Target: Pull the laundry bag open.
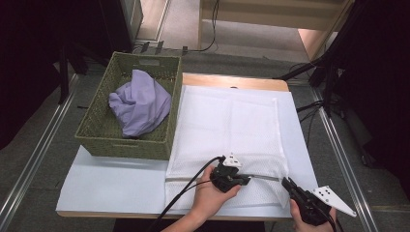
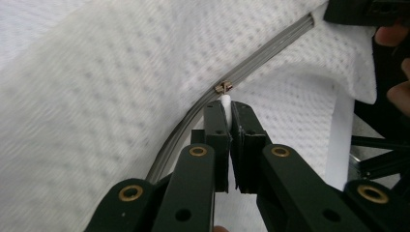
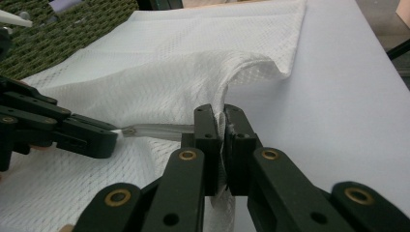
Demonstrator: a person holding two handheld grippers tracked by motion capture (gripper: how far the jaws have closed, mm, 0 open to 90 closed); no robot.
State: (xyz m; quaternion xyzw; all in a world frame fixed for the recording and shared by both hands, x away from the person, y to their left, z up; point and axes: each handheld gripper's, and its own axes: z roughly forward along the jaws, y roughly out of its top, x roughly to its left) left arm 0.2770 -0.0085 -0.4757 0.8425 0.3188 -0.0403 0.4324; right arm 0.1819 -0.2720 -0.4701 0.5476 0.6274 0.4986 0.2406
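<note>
1 white mesh laundry bag (image 1: 227, 130) lies flat on the table (image 1: 116, 186), covering its right half from the far edge almost to the near edge. 1 grey zipper (image 1: 263, 178) runs across the bag parallel to the near edge, and 1 small metal slider (image 2: 223, 87) sits on it.

2 grippers work at the near edge. The left gripper (image 1: 244, 180) lies over the bag near the middle of the near edge, its jaws closed on the white pull tab (image 2: 226, 102) just below the slider. The right gripper (image 1: 286, 183) sits at the bag's near right corner, its jaws clamped on a fold of the mesh at the zipper's end, with the fabric puckered up above them. In the right gripper view the left gripper's tip meets the zipper just beside the right jaws.

1 green woven basket (image 1: 96, 130) stands along the table's left edge, reaching its far left corner and touching the bag's left side. Inside it lies 1 crumpled lilac cloth (image 1: 140, 104).

2 hands hold the grippers, 1 each: the left hand (image 1: 210, 198) and the right hand (image 1: 297, 220).
</note>
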